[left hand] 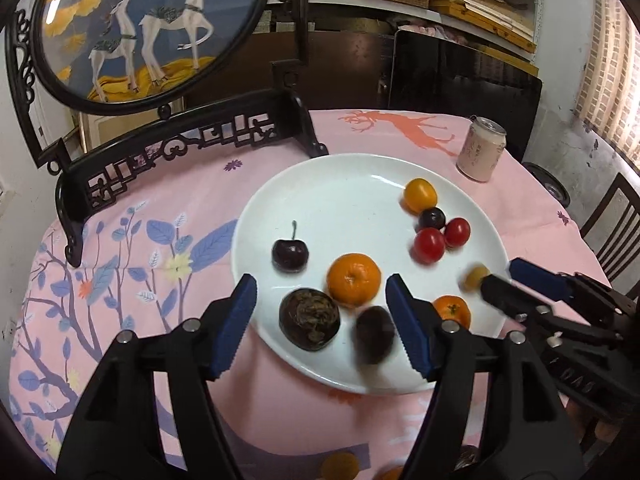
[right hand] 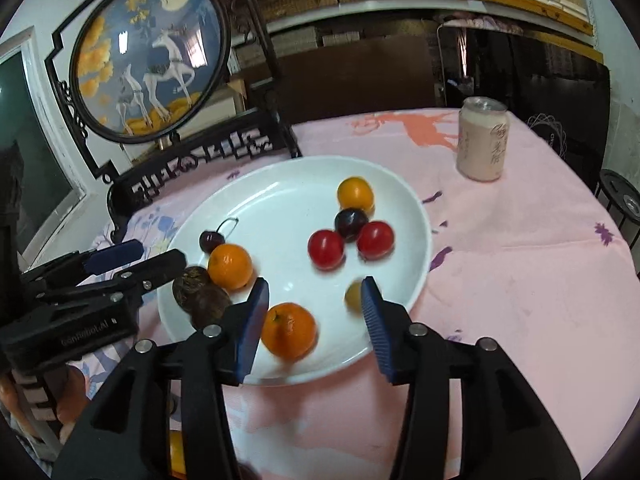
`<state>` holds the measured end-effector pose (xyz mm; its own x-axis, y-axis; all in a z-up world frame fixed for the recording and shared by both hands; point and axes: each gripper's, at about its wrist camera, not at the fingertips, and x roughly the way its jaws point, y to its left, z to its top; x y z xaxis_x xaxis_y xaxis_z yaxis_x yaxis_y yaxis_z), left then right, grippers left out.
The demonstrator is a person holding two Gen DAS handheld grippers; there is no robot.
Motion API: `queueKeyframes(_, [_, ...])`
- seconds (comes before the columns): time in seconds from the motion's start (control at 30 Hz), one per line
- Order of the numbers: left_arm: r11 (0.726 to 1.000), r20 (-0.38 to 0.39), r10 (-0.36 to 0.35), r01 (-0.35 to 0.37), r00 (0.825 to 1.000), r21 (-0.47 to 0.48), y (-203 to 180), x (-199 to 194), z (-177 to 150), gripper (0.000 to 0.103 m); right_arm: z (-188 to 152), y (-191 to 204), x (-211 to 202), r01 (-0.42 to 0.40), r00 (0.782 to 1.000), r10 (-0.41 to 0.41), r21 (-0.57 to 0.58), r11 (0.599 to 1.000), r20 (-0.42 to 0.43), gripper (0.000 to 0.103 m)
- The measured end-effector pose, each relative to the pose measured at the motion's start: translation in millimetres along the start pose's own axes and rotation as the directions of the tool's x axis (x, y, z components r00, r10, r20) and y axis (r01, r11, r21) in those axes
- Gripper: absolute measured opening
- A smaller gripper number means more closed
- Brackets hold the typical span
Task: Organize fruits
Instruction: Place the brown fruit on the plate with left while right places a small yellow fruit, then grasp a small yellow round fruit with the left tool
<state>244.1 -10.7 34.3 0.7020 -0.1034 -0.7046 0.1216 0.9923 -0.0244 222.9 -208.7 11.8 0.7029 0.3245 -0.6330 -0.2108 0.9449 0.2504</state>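
A white plate [left hand: 340, 196] on the pink tablecloth holds the fruit. My left gripper [left hand: 320, 284] hangs open over its near rim, with nothing pressed by the pads. Below it lie a mandarin [left hand: 353, 279], a rough dark brown fruit [left hand: 310, 318] and a blurred dark one [left hand: 374, 334]. A cherry [left hand: 289, 255] lies to the left. My right gripper [right hand: 316, 292] is open above the plate's near side. A blurred mandarin [right hand: 289, 330] lies between its fingers and a small yellow fruit [right hand: 353, 296] beside its right finger. Two red tomatoes [right hand: 326, 249], a dark plum [right hand: 350, 219] and an orange tomato [right hand: 355, 194] cluster farther back.
A pink drink can [left hand: 482, 152] stands behind the plate on the right. A black carved stand with a round deer picture [left hand: 132, 28] fills the back left. More orange fruit [left hand: 340, 466] shows at the table's near edge. A dark chair [left hand: 612, 232] stands at the right.
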Motion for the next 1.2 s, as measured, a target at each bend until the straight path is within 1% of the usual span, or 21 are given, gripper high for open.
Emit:
queueKeyframes(0.07, [1.0,-0.003,-0.006,0.006,1.0,-0.02,7,-2,0,0.069,0,-1,-7,-0.007,1.0,0.007,0.001,1.0,0.011,0.049])
queueKeyframes(0.17, [0.999,0.003,0.01,-0.01,1.0,-0.031,14,-9,-4,0.069,-2,-2,-18,-0.022,0.999,0.022,0.018,1.0,0.024,0.054])
queueKeyframes(0.23, [0.999,0.007,0.018,-0.017,1.0,-0.033,17,-13,-7,0.069,-4,-4,-25,-0.033,0.999,0.032,0.029,0.999,0.037,0.054])
queueKeyframes(0.37, [0.999,0.008,0.023,-0.023,1.0,-0.026,20,-25,-17,0.07,-13,-9,-36,-0.05,0.998,0.048,0.063,0.997,0.036,0.055])
queueKeyframes(0.43, [1.0,0.001,0.025,-0.025,1.0,0.001,18,-33,-29,0.07,-20,-12,-42,-0.057,0.998,0.054,0.079,0.995,0.034,0.055])
queueKeyframes(0.57, [0.996,0.005,0.06,-0.061,0.998,0.062,14,-49,-53,0.072,-31,-17,-55,-0.066,0.997,0.063,0.105,0.992,0.038,0.055])
queueKeyframes(0.7, [0.993,-0.033,0.085,-0.081,0.996,0.09,20,-52,-78,0.072,-42,-20,-67,-0.072,0.997,0.067,0.121,0.99,0.045,0.055])
queueKeyframes(0.8, [0.993,-0.06,0.081,-0.075,0.995,0.09,24,-50,-91,0.072,-47,-24,-73,-0.073,0.997,0.067,0.136,0.988,0.049,0.055])
queueKeyframes(0.87, [0.992,-0.061,0.079,-0.073,0.995,0.103,22,-50,-95,0.072,-48,-27,-77,-0.076,0.996,0.069,0.145,0.987,0.054,0.055])
queueKeyframes(1.03, [0.989,-0.075,0.043,-0.032,0.996,0.148,9,-44,-102,0.071,-50,-28,-80,-0.085,0.996,0.078,0.154,0.984,0.051,0.056])
queueKeyframes(1.1, [0.987,-0.082,0.03,-0.016,0.996,0.157,5,-41,-105,0.071,-50,-27,-81,-0.087,0.995,0.08,0.152,0.984,0.053,0.06])
queueKeyframes(1.2, [0.986,-0.086,-0.002,0.016,0.996,0.164,1,-40,-106,0.069,-50,-27,-81,-0.087,0.995,0.08,0.153,0.984,0.053,0.062])
